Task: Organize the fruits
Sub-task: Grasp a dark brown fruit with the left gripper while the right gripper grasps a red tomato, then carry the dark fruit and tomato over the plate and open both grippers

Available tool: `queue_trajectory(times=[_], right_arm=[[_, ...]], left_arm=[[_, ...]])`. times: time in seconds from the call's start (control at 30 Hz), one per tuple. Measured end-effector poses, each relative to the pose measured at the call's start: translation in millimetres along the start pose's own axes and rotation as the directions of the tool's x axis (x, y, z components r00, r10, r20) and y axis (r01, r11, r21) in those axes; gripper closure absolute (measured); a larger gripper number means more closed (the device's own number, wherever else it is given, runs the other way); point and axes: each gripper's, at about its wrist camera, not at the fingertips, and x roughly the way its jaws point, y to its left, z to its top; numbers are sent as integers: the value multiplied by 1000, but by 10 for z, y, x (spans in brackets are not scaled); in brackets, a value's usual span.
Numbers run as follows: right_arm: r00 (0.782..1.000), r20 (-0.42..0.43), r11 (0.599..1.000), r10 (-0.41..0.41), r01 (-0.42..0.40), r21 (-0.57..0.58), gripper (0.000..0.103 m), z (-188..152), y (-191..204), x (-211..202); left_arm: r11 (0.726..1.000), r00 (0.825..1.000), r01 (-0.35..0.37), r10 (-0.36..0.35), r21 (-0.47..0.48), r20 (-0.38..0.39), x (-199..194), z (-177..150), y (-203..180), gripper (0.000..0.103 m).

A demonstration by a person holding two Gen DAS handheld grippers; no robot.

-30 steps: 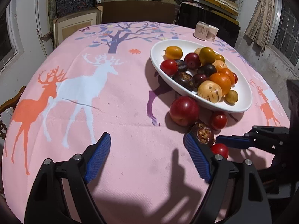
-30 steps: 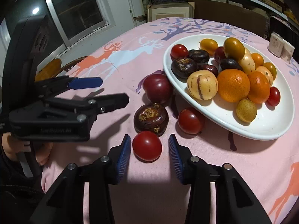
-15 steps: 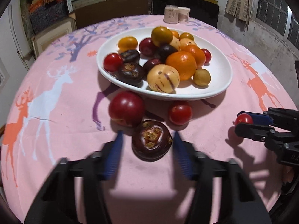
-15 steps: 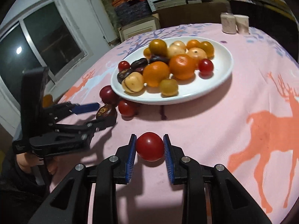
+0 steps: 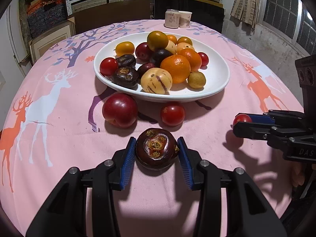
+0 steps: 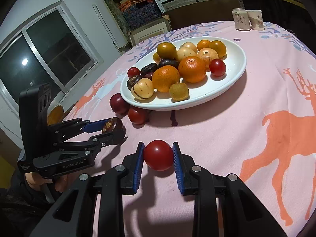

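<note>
Since a second ago we have swung our left gripper (image 5: 157, 154) from bare cloth onto the dark purple fruit (image 5: 156, 148), which then lay by its right finger and now sits between both blue pads; its jaws are closing, and the pads touch the fruit's two sides. Our right gripper (image 6: 158, 156) has meanwhile carried the small red tomato (image 6: 158, 155) away from the loose fruit to open cloth on the right, its jaws pressed tight on it. From the left wrist view we see that tomato (image 5: 242, 118) at the tip of the right gripper, well apart from the rest. Just beyond the purple fruit lie a red plum (image 5: 119, 110) and a second tomato (image 5: 172, 113), both near the rim of the white oval dish (image 5: 217, 73), which is heaped with oranges, tomatoes and dark fruits. All this rests on our pink deer-print tablecloth (image 5: 59, 122), with a can (image 5: 172, 18) and a paper cup (image 5: 185, 19) side by side at the far edge.
</note>
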Motion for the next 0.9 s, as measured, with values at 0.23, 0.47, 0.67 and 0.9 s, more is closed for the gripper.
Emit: queue_trajectory(times=[0.23, 0.47, 0.67, 0.9], right_arm=[[999, 48, 1000, -9, 8, 13, 74, 14, -34, -102], [982, 175, 998, -66, 69, -10, 74, 344, -38, -374], [972, 192, 989, -137, 145, -30, 74, 740, -149, -265], [969, 196, 986, -151, 161, -36, 54, 823, -296, 3]], left_arm=[[999, 999, 7, -6, -33, 35, -119, 19, 85, 61], [999, 995, 8, -3, -51, 95, -238, 328, 177, 61], [999, 991, -2, 8, -47, 132, -102, 845, 192, 61], [994, 995, -2, 14, -107, 103, 257, 1174, 300, 40]])
